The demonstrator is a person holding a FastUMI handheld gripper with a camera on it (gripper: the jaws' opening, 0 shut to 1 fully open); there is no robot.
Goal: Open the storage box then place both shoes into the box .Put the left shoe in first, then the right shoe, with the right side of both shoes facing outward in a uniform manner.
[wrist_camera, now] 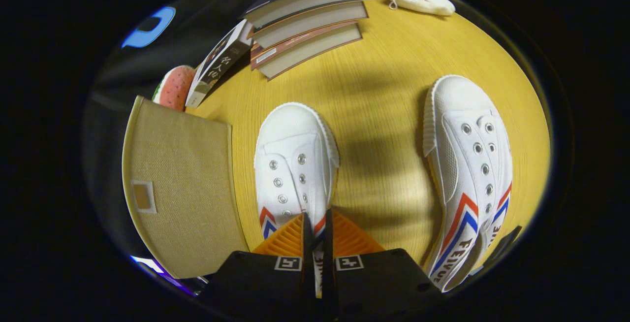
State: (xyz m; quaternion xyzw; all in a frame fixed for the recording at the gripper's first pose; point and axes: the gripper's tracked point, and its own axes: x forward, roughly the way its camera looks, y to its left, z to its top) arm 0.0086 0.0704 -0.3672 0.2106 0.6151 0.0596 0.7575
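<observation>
Two white shoes (295,159) (467,164), three stacked books (305,26), one box (182,184); gripper (318,223) pinching the left shoe.

"FEIYUE" runs along the right shoe's (467,179) side.

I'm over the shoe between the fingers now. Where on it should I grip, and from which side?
The gripper is nearly closed over the near shoe, seemingly on its collar edge. That is probably the best hold: a thin upright wall by the opening, narrow enough for the fingers. Come from above at the heel end, since the toe points away toward the books. Whether both fingers press on it is unclear.
</observation>
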